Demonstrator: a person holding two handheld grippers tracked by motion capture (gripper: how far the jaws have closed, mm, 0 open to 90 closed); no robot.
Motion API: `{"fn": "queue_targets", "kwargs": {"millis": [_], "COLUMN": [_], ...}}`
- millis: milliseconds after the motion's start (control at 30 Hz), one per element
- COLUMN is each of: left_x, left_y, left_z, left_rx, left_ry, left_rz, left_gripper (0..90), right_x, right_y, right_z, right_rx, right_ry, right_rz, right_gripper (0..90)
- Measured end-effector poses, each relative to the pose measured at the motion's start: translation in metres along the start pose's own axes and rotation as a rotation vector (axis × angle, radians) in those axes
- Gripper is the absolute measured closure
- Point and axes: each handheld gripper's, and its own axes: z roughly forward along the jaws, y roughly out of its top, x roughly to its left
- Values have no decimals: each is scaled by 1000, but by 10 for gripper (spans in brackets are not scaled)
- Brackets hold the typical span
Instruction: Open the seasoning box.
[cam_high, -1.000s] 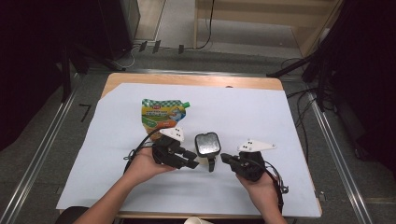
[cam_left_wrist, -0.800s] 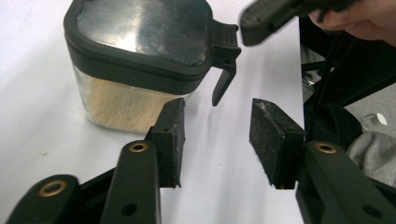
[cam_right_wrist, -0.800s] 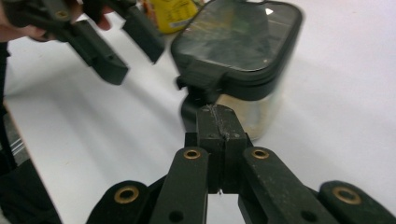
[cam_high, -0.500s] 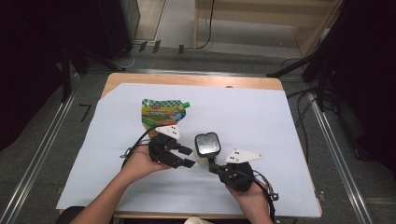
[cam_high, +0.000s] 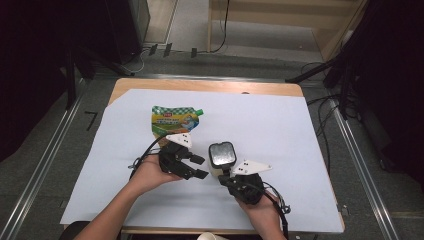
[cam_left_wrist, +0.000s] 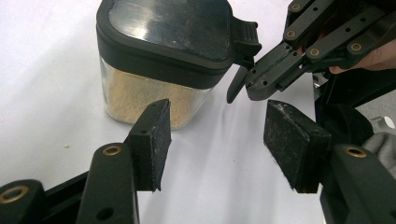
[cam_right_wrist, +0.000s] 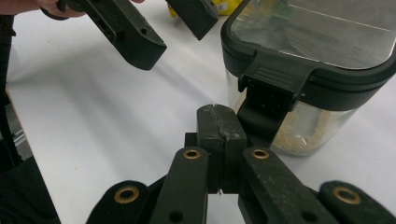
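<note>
A clear square jar (cam_high: 221, 156) with a black latch lid, holding pale granules, stands on the white sheet. My left gripper (cam_high: 201, 166) lies just left of it, open with nothing between its pads (cam_left_wrist: 154, 140), and the jar (cam_left_wrist: 159, 60) stands ahead of it. My right gripper (cam_high: 223, 176) points up at the jar's near side. Its jaws are pressed shut on nothing, and the tip (cam_right_wrist: 219, 114) is right under the lid's hanging latch tab (cam_right_wrist: 275, 79). A green and yellow spouted pouch (cam_high: 175, 120) lies flat behind the left gripper.
The white sheet (cam_high: 300, 130) covers a wooden table with bare space to the right and far side. Cables trail from both grippers towards the front edge. A pale cup rim (cam_high: 212, 236) shows at the bottom edge. Metal rails (cam_high: 45, 175) flank the table.
My right gripper has moved left, from the jar's right side to its near side under the latch. The left gripper has barely shifted and stays open.
</note>
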Motion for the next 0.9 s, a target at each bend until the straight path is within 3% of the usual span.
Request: {"fn": "queue_targets", "kwargs": {"millis": [900], "left_x": [-2], "left_y": [1], "left_z": [4], "left_rx": [1], "left_ry": [22], "left_rz": [21], "left_gripper": [385], "right_x": [-19], "right_y": [-6], "right_z": [-14], "right_rx": [10], "right_ry": [-43], "right_rz": [25], "right_gripper": [900]}}
